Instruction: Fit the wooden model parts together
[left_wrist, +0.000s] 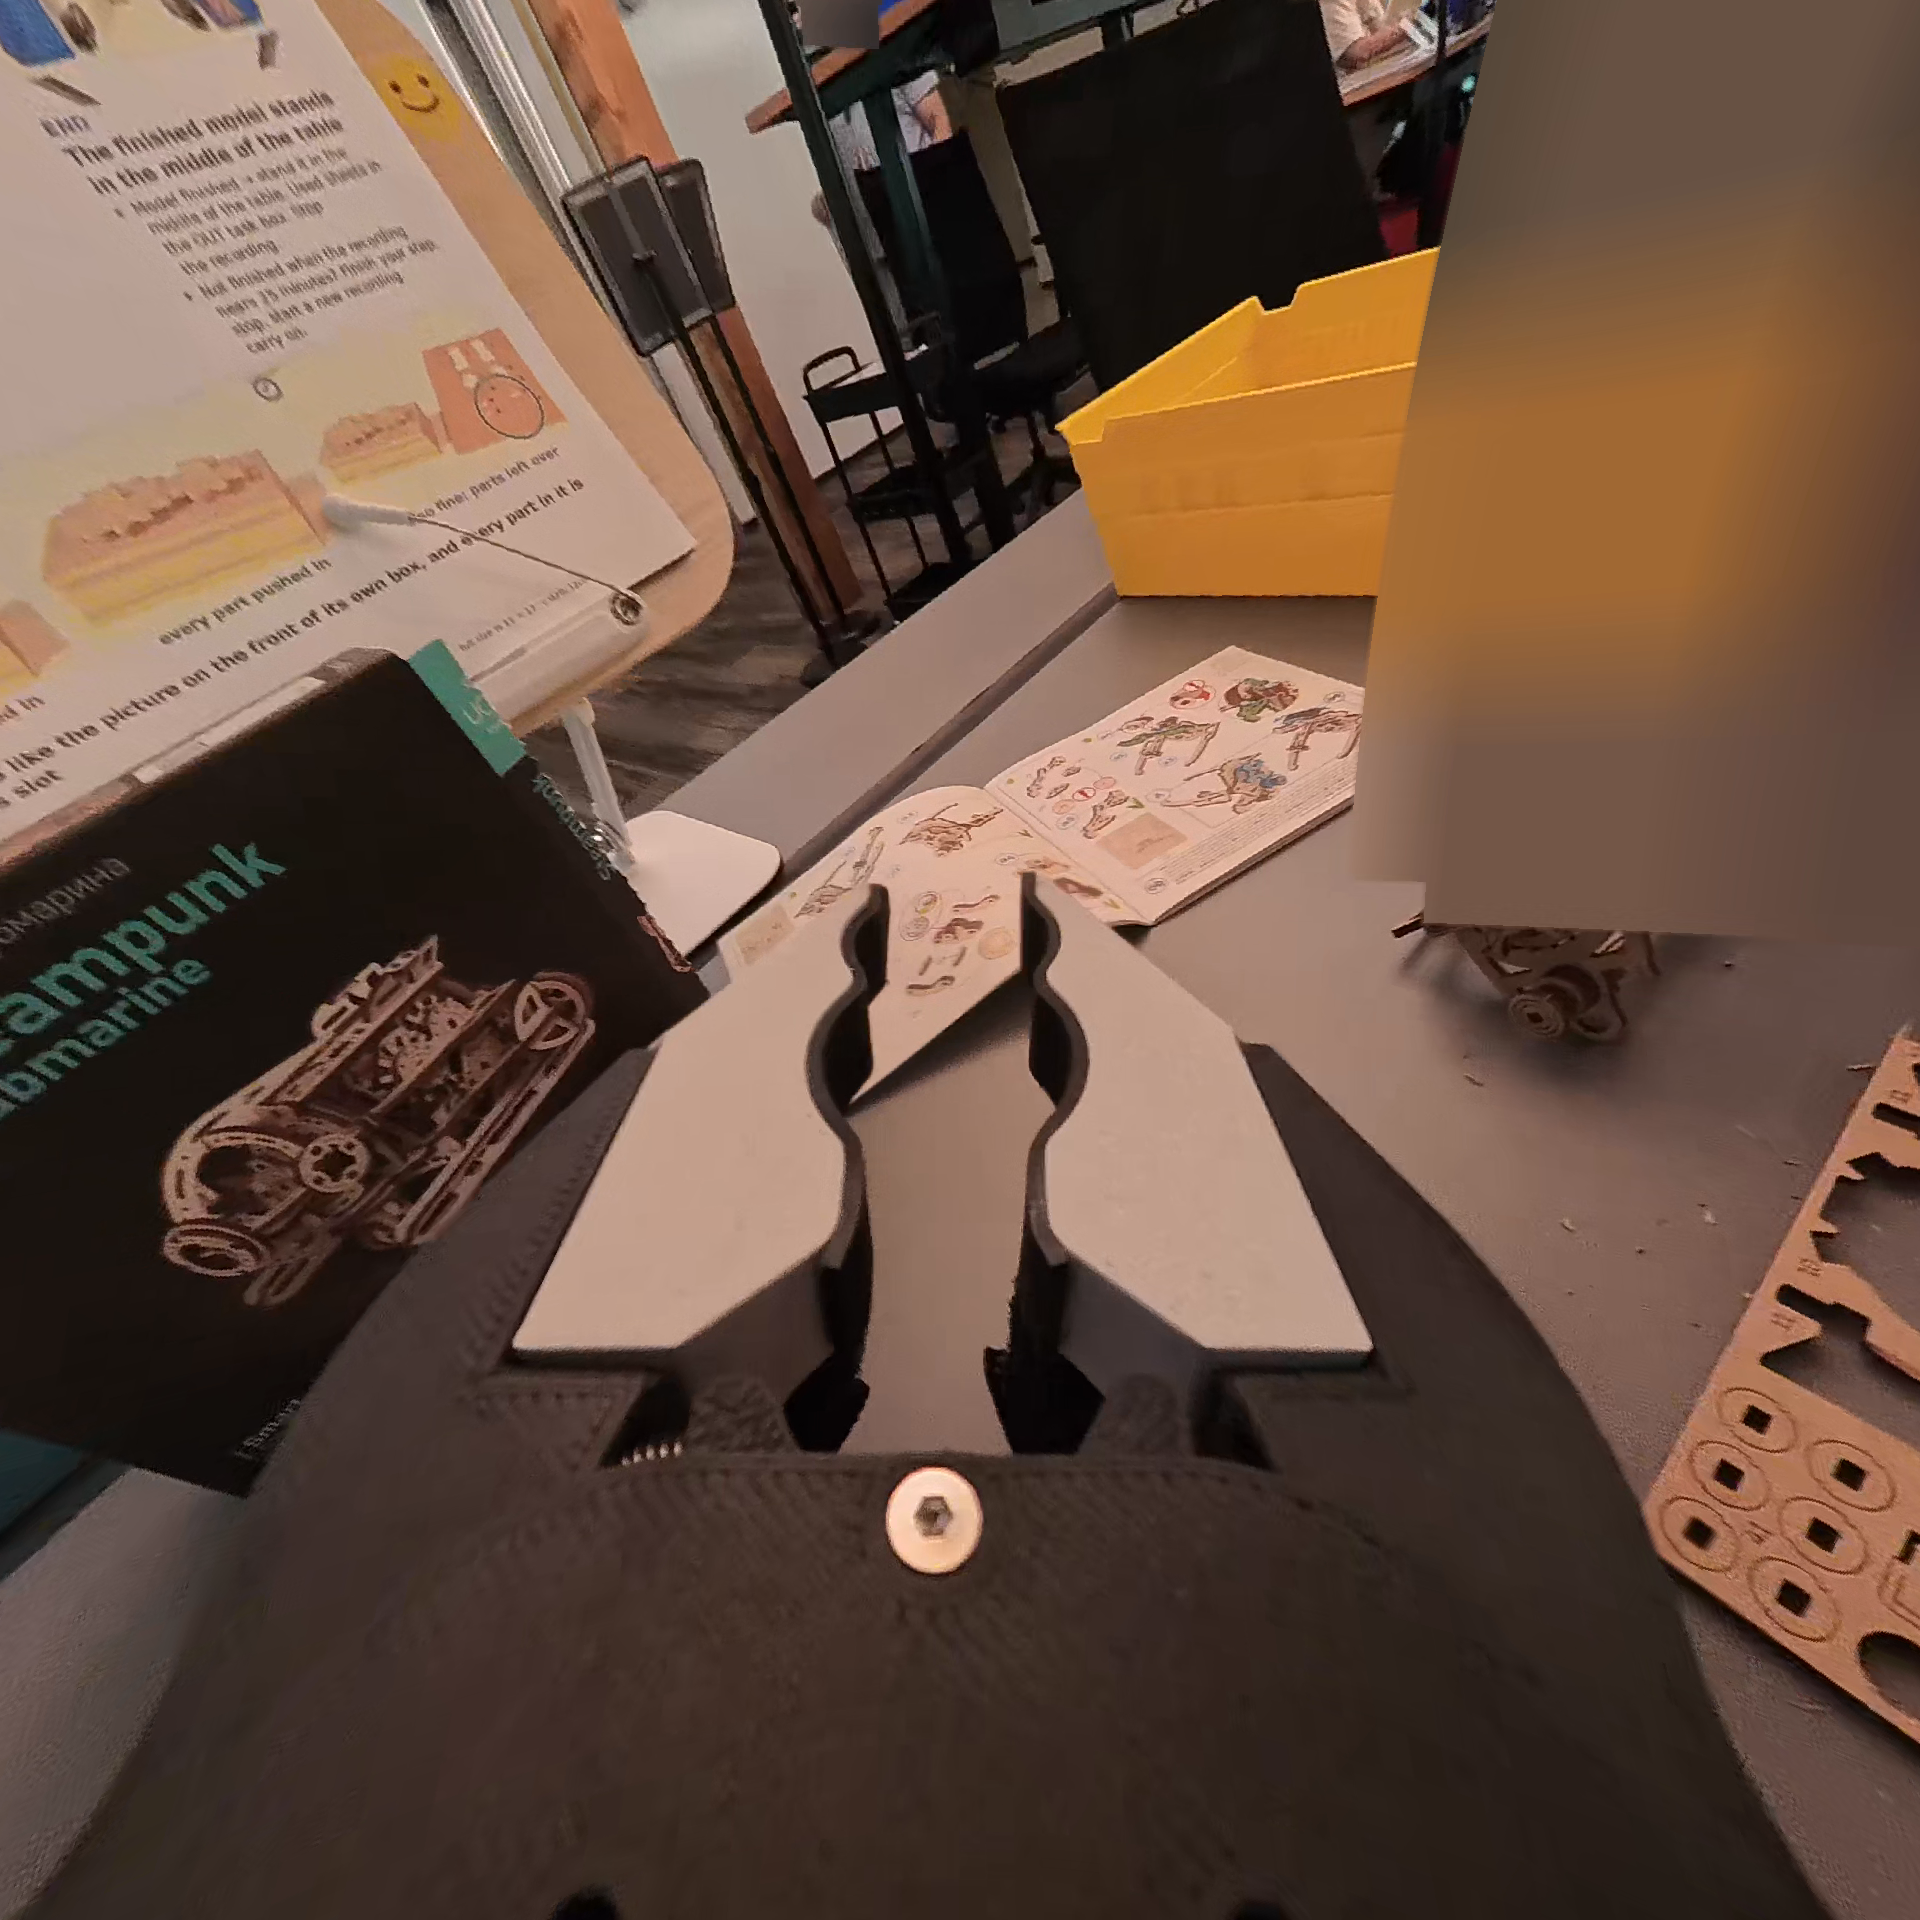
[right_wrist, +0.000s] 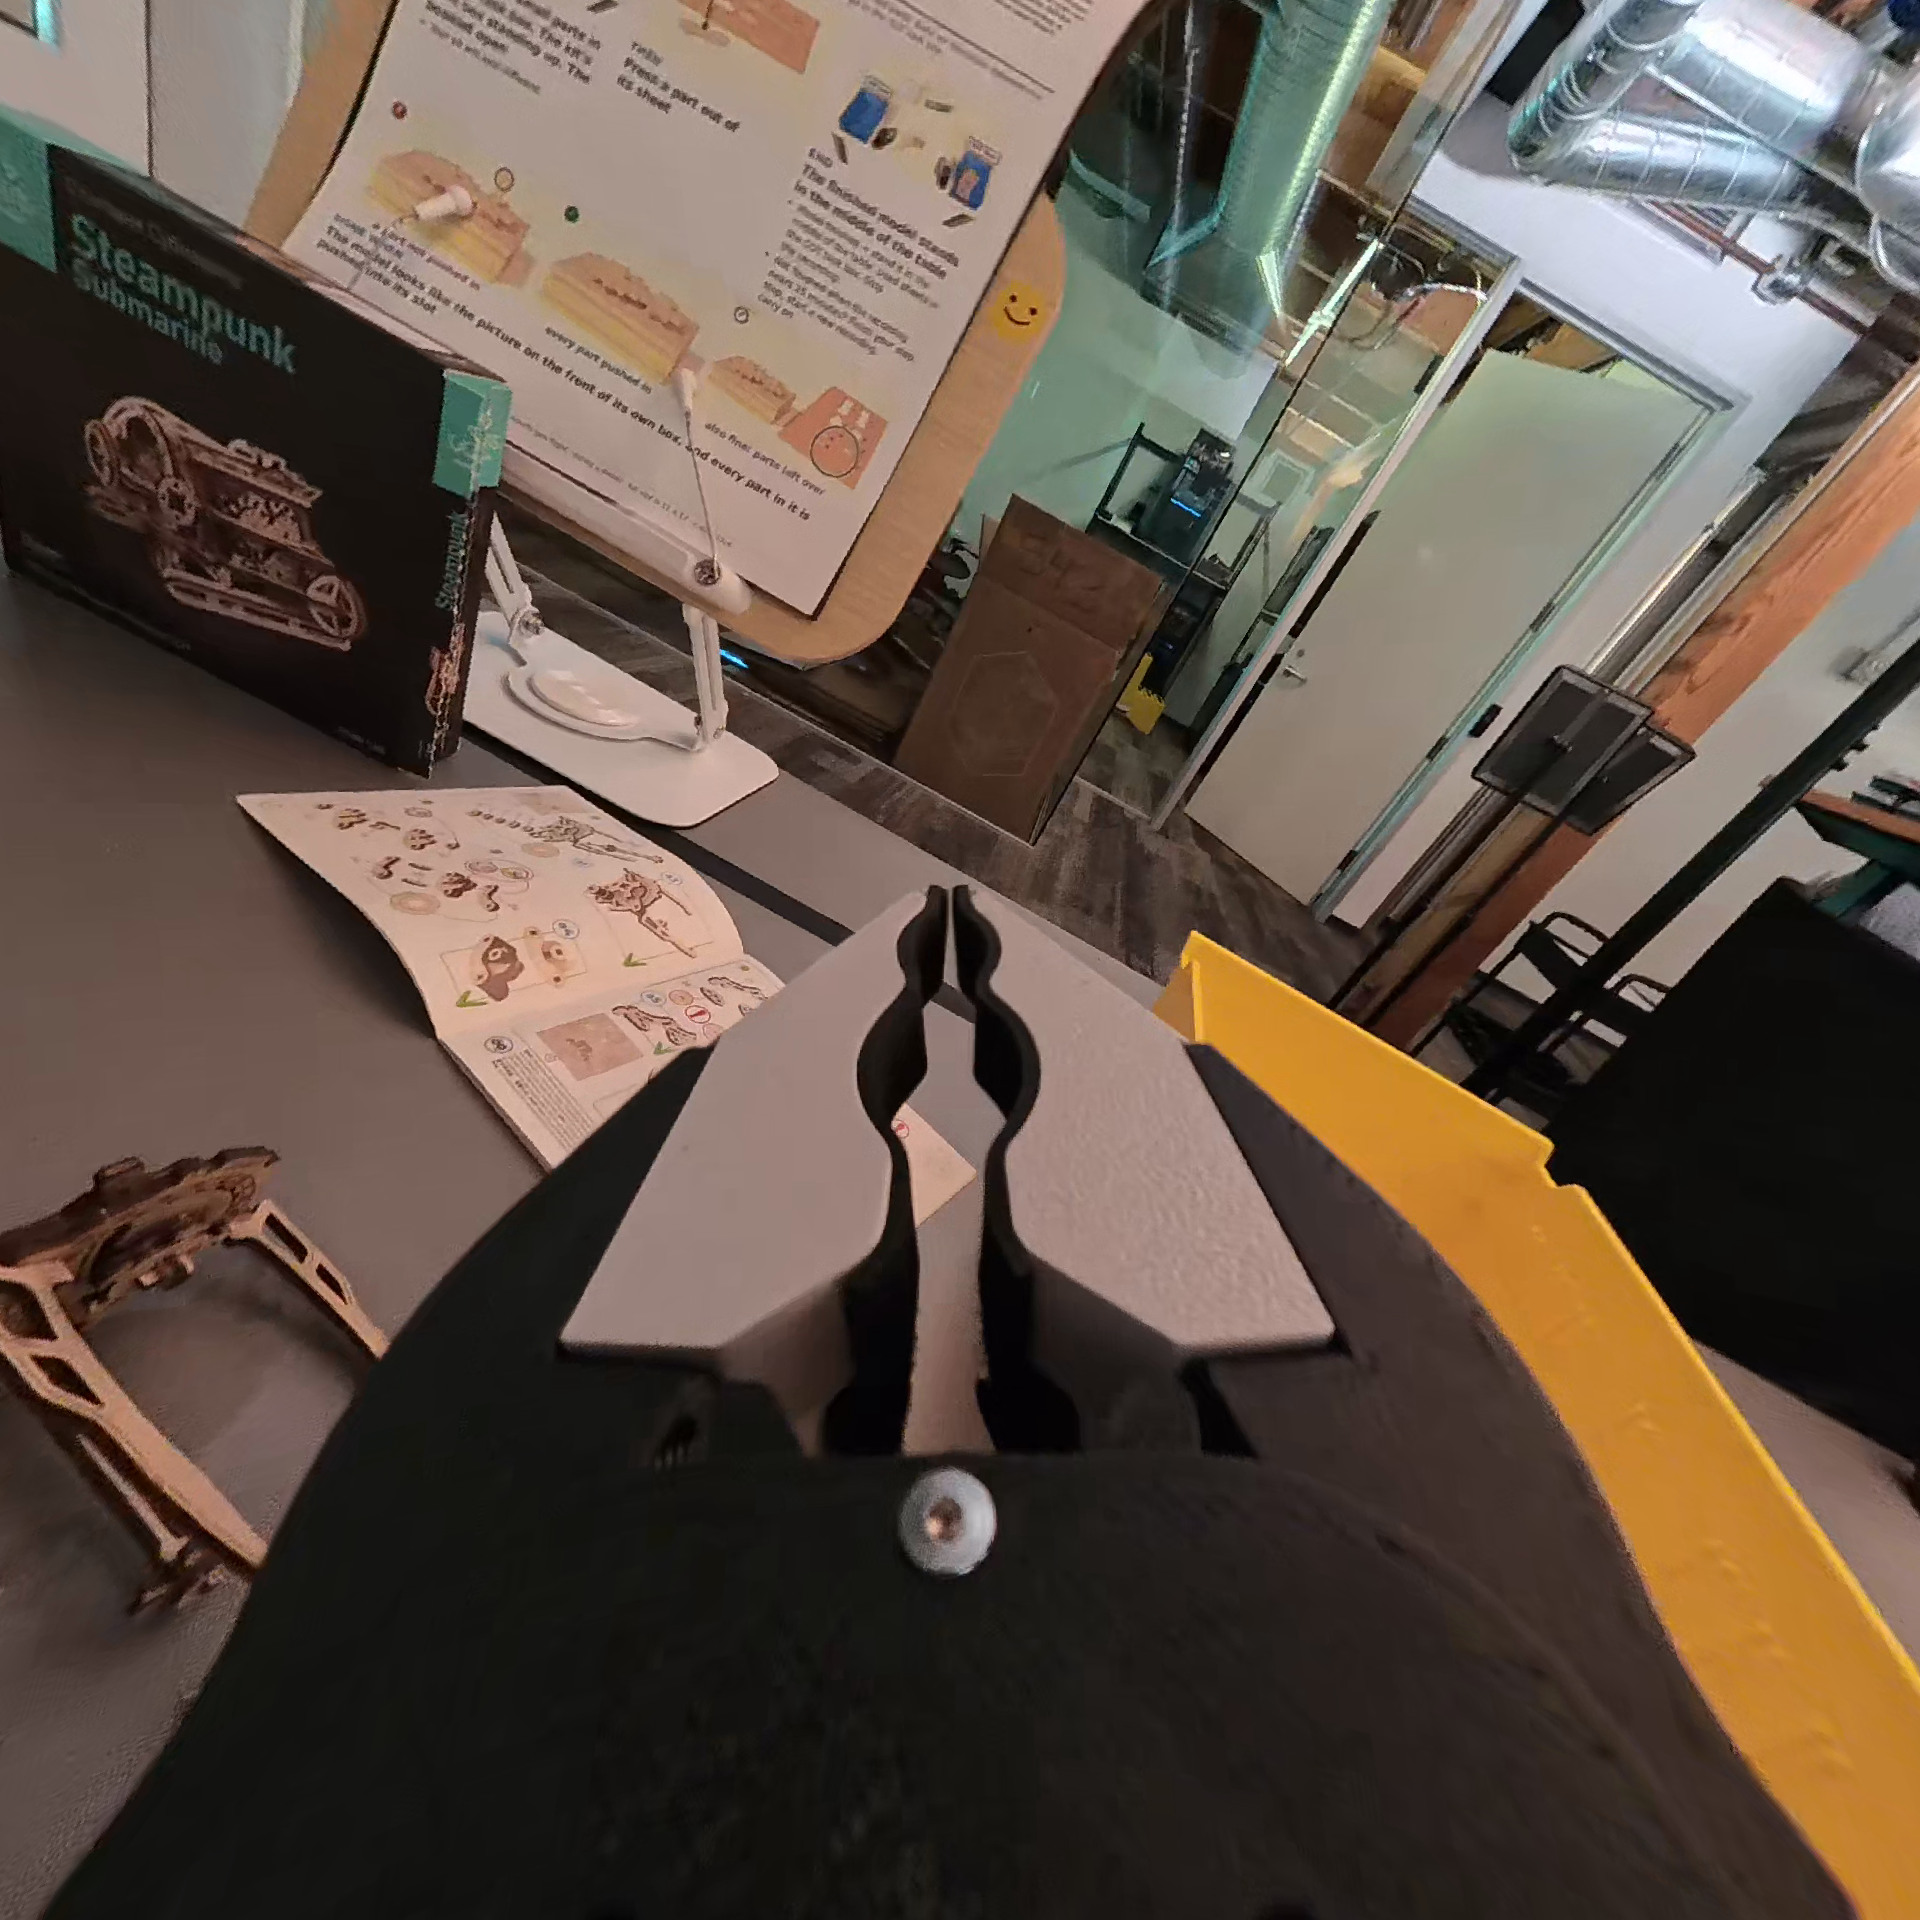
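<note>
In the left wrist view my left gripper is open and empty above the grey table, its tips in front of an open instruction booklet. A partly built wooden model stands to the right, its top hidden by a blurred patch. A wooden parts sheet with punched-out holes lies at the far right. In the right wrist view my right gripper is shut with nothing between its tips, raised above the table. The wooden model stands at lower left, apart from it.
A dark kit box stands at the left, also in the right wrist view. A yellow bin sits at the table's far right, close beside my right gripper. An instruction board on a white stand stands behind the booklet. One gripper's finger ends stand about 25 cm off the other's. My left tips are roughly 15 cm from the partly built wooden model.
</note>
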